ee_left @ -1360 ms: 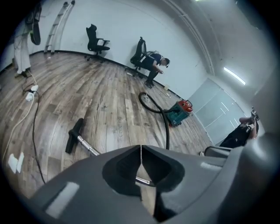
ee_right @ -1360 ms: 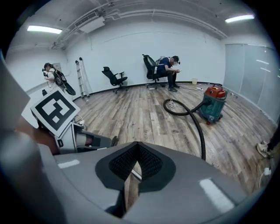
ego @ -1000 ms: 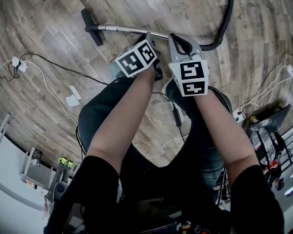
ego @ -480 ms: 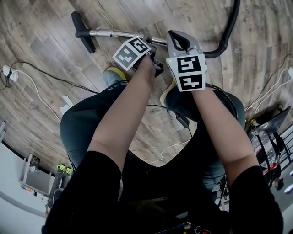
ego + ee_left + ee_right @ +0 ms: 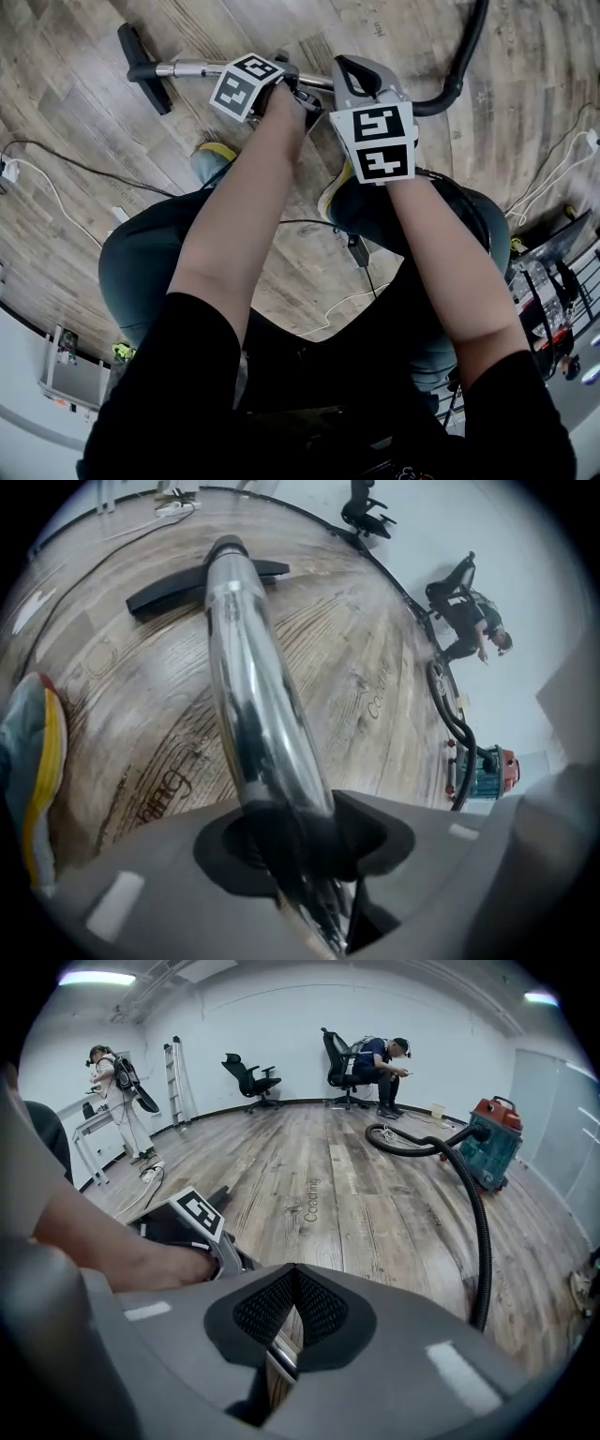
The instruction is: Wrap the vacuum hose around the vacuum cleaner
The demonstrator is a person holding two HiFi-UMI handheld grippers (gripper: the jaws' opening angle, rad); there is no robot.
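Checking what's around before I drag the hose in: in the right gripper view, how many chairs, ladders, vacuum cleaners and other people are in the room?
Chairs: 2
Ladders: 1
Vacuum cleaners: 1
Other people: 2
Total: 6

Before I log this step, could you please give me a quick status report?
Copy: left gripper and right gripper both shut on wand. Unwrapped hose trails across floor to vacuum cleaner. Loose cables underfoot.
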